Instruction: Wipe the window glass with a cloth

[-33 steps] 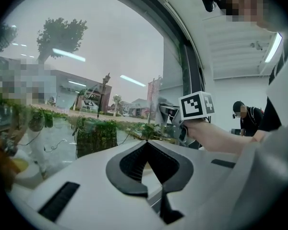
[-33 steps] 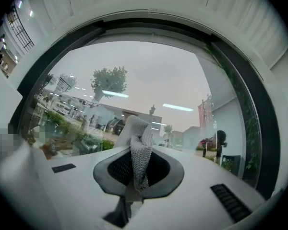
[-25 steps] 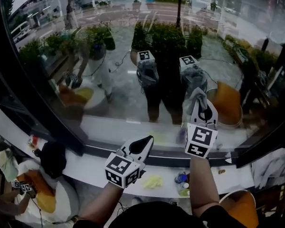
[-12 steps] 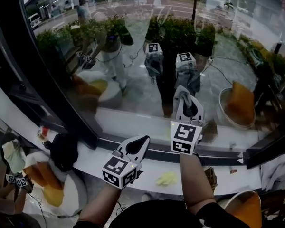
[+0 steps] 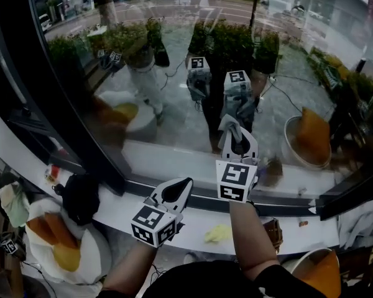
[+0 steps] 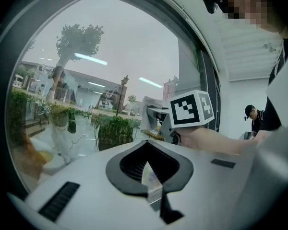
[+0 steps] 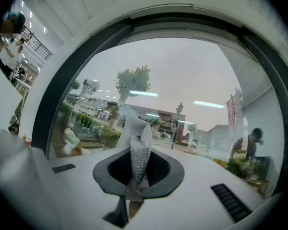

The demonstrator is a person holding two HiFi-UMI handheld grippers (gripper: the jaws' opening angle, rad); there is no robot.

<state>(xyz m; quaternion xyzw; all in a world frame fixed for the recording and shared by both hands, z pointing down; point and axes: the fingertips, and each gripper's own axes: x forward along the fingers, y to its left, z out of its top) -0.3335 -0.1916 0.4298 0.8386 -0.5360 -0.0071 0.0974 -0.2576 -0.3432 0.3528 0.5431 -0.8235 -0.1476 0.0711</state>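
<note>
The window glass [image 5: 174, 73] fills the upper head view, with reflections of both grippers in it. My right gripper [image 5: 236, 143] points up at the pane and is shut on a grey mesh cloth [image 5: 230, 126]. The cloth's bunched end sticks out past the jaws, at or very near the glass. In the right gripper view the cloth [image 7: 139, 147] stands upright from the right gripper [image 7: 137, 178] in front of the glass [image 7: 182, 80]. My left gripper [image 5: 174, 193] sits lower, over the sill and off the glass. In its own view the left gripper [image 6: 149, 171] is shut and holds nothing.
A white sill [image 5: 118, 207] runs below the pane, with a small yellow item [image 5: 219, 233] on it. A thick black frame post [image 5: 56, 104] slants down the left. A dark bundle [image 5: 81, 197] lies at its foot. Another person [image 6: 253, 121] stands at the far right of the left gripper view.
My right gripper has slid leftward along the glass with the cloth. The left gripper has hardly moved. The head view has shifted a little.
</note>
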